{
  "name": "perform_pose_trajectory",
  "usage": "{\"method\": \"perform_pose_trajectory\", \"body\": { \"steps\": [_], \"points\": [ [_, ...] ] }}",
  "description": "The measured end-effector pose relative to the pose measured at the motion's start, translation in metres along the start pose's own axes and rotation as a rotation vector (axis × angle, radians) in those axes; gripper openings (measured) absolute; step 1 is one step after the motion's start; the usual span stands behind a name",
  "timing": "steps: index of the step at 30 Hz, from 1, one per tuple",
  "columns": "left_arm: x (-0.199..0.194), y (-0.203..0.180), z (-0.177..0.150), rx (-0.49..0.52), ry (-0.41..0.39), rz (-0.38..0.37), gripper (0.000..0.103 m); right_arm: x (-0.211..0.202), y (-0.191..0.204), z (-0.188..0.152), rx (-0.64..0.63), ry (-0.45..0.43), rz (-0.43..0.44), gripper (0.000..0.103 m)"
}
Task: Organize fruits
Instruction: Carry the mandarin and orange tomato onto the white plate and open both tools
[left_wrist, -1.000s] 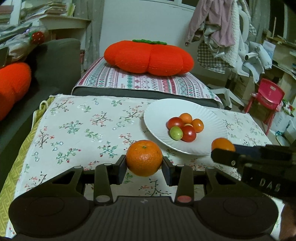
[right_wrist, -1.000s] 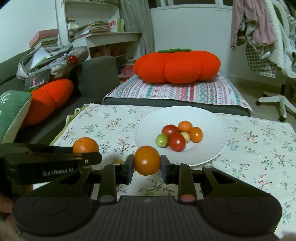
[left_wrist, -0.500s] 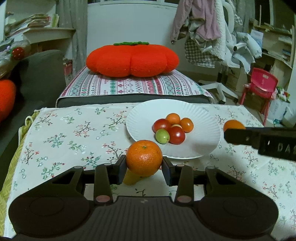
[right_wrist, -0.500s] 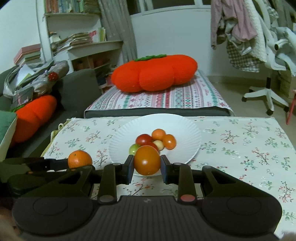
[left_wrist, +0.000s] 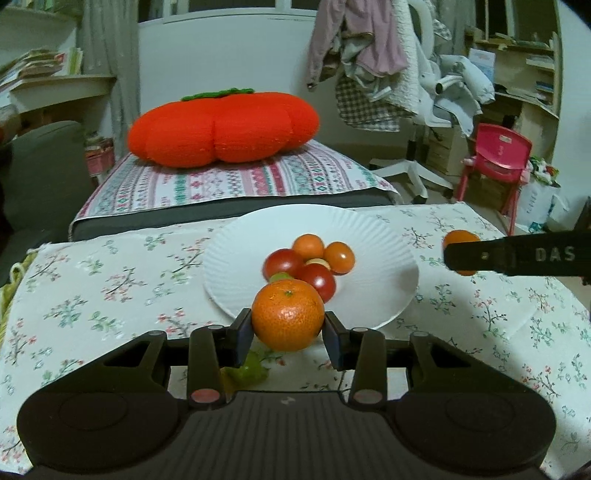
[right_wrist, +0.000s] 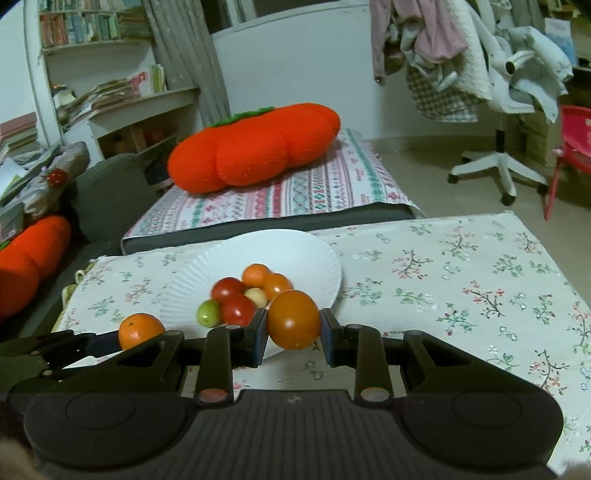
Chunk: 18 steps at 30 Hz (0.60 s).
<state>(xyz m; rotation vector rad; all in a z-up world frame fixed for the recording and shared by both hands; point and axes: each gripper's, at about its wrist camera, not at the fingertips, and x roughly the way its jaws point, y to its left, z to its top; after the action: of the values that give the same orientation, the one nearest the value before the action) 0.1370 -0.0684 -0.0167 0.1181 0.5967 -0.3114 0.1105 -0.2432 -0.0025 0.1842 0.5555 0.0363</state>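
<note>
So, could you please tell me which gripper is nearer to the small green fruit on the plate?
Left. The left gripper, holding the mandarin, sits just in front of the green fruit; the right gripper is off to its right.

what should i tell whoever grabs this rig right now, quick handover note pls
Left gripper: shut on the mandarin, at the white plate's near rim.
Right gripper: shut on the orange tomato, at the plate's near right edge.
Done: six small fruits piled on the plate.
Left: set both held fruits on the plate and release.
</note>
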Motion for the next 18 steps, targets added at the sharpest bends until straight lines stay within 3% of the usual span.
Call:
{"method": "perform_pose_trajectory", "body": {
  "steps": [18],
  "points": [
    [0.034, -0.014, 0.003, 0.064, 0.010, -0.043, 0.025, 0.034, 0.011, -0.005, -0.054, 0.037, 0.022, 0.027]
  ]
}}
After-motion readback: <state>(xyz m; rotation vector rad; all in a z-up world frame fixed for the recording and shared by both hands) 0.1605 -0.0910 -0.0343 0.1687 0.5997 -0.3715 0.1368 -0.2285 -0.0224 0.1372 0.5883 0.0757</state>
